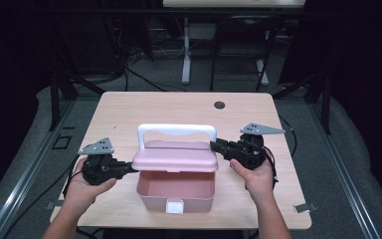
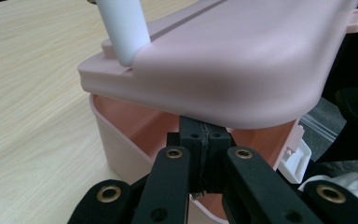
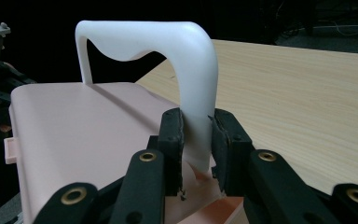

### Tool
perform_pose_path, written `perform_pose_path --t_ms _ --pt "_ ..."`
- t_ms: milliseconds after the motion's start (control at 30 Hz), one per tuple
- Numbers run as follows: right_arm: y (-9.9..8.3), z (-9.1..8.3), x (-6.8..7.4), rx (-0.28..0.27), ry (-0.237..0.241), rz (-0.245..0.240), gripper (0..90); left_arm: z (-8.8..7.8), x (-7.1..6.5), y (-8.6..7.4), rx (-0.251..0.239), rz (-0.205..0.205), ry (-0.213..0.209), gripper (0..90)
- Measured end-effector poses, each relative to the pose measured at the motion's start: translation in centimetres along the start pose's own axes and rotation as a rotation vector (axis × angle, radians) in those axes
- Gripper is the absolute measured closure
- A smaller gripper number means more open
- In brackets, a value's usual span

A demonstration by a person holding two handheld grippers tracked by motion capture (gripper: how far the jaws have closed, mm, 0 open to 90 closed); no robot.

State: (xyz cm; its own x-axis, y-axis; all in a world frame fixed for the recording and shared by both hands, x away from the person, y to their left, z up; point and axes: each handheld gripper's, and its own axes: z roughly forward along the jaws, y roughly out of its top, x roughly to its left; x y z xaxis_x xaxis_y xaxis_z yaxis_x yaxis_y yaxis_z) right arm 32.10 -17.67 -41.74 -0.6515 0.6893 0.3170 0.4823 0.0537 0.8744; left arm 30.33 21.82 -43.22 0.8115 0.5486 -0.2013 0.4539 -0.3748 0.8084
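Dark room; a light wooden table [image 1: 129, 112] bears a pink box [image 1: 175, 191].

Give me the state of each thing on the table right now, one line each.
Lid: partly raised, box mouth open at the front.
Box: upright on the table, looks empty.
Handle: standing upright.
Latch: undone.
Left gripper: shut, tips under the lid's edge.
Right gripper: shut on the handle.

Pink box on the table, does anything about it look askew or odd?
Yes: the lid is propped half open above the pink box, lifted by the right gripper clamped on the white handle.
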Motion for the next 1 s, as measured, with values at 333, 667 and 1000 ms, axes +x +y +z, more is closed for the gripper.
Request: perform_pose_path --t_ms 333,667,1000 --pt "-0.1 0.0 0.1 -0.001 -0.005 -0.005 73.8 0.6 -0.6 0.2 0.011 0.019 -0.018 89.6" --pt "-0.4 -0.1 0.2 -0.01 -0.011 -0.004 73.6 0.6 -0.9 0.6 0.001 0.032 -0.021 89.5" --pt "-0.7 -1.2 0.4 -0.047 -0.073 -0.013 68.8 0.4 -0.6 1.2 -0.061 0.039 -0.008 89.5"
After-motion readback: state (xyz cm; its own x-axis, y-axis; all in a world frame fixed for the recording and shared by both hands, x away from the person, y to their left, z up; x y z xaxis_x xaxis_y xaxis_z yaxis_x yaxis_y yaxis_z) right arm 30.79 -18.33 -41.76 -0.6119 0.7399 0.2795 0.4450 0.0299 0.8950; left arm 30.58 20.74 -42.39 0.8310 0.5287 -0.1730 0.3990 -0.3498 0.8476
